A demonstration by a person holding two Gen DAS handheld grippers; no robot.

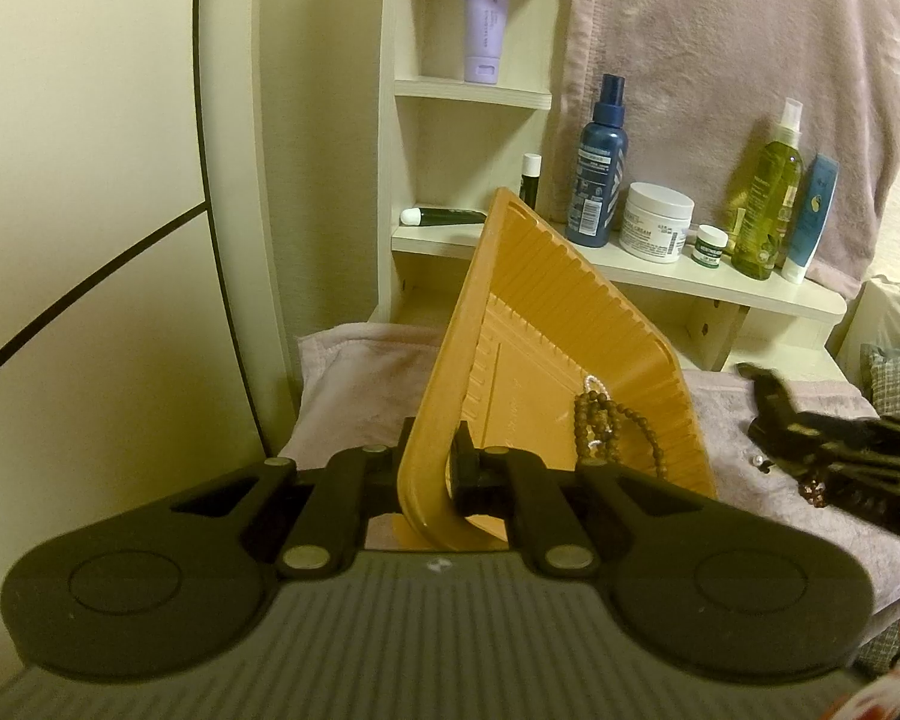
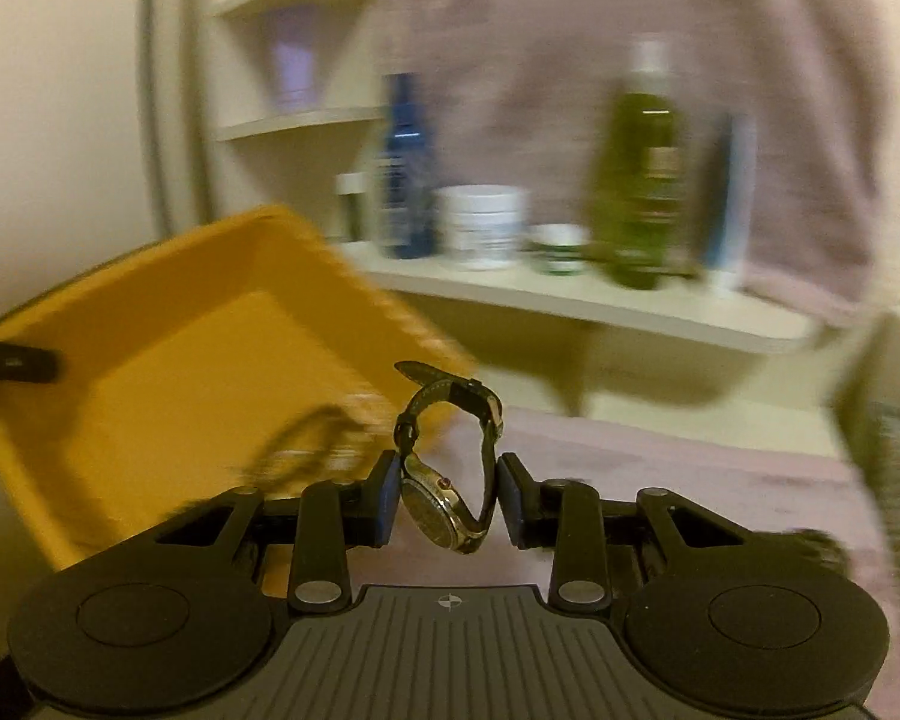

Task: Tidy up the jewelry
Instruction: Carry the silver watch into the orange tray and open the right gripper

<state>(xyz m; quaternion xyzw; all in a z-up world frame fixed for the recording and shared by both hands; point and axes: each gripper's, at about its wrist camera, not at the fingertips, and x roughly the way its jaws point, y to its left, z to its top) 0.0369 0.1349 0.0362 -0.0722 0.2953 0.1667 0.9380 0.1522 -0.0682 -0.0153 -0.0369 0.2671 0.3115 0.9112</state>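
Watch [image 2: 450, 504] pinched between right gripper [image 2: 449, 495] pads, tray [image 2: 168, 360] just left of it, tilted, rim clamped by shut left gripper [image 1: 432, 471]; carry over rim, lower beside beads [image 1: 606, 420], then release.

Left gripper [image 1: 429, 471]: jaws clamped fully together on the near rim of the orange tray [image 1: 546, 324], holding it tilted, pointing forward and downward. Right gripper [image 2: 449, 495]: jaws part-closed, blue pads [image 2: 390, 495] pinching a wristwatch [image 2: 450, 480], strap looping above the fingertips; view motion-blurred.
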